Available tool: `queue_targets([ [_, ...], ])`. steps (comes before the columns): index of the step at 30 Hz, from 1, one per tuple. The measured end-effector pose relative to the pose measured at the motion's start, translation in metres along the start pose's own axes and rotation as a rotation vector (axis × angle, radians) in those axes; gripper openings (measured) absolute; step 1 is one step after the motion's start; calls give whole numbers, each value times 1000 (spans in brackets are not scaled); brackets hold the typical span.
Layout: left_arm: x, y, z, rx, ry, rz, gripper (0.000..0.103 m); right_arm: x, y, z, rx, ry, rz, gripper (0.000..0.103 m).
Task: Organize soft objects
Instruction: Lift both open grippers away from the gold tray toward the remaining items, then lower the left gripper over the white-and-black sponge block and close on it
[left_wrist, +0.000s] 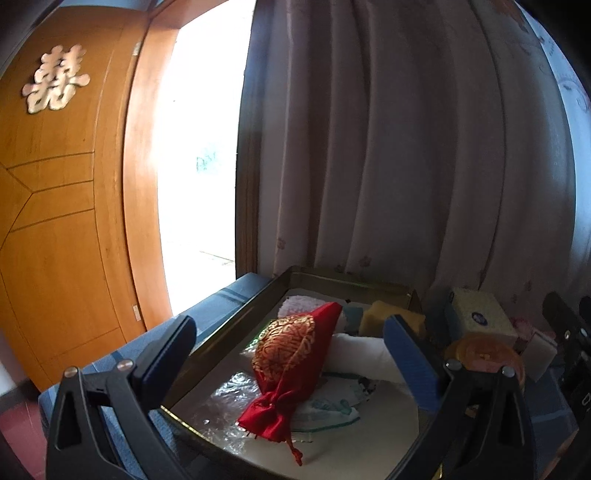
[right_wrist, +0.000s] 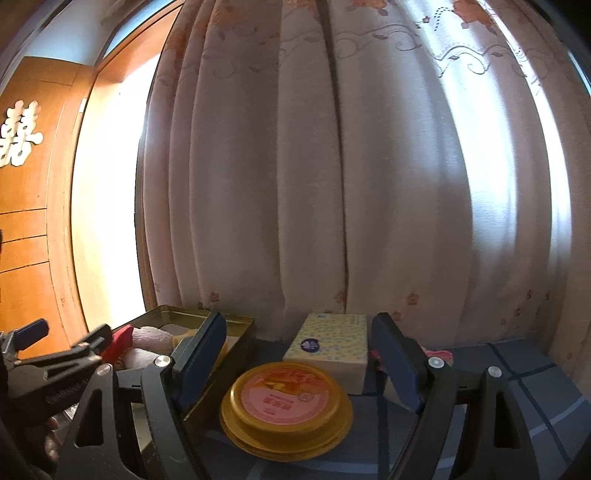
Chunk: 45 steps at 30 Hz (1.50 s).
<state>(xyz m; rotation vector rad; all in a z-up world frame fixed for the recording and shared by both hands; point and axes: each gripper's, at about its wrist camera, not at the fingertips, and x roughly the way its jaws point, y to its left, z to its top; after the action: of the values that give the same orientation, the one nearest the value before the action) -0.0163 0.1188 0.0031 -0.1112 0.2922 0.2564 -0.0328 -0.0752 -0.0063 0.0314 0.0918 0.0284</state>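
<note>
Partly hidden: white towel (left_wrist: 364, 356) behind pouch (left_wrist: 286, 363).

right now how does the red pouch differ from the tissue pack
The red pouch lies inside the metal tin; the tissue pack sits outside it on the blue cloth. The pouch is shiny red with gold embroidery and a tied neck; the pack is a pale yellow block with small dots. Both look soft, and neither is gripped.

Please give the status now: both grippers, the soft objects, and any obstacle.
Left gripper open over tin tray, red pouch between fingers, ungripped. Right gripper open, empty. Round yellow tin and tissue pack ahead.
</note>
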Motion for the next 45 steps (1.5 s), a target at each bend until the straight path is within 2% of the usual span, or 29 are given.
queue_targets([
  [6,0,-6,-1,16,12,-1,103,-3,-8,0,6,-1,-9,83],
  [25,-19,-74,-13,135,6,-134,103,-14,-50,0,7,-11,-85,83],
  [45,-30,-129,-23,189,35,-243,103,-24,-112,0,21,-2,-206,83],
])
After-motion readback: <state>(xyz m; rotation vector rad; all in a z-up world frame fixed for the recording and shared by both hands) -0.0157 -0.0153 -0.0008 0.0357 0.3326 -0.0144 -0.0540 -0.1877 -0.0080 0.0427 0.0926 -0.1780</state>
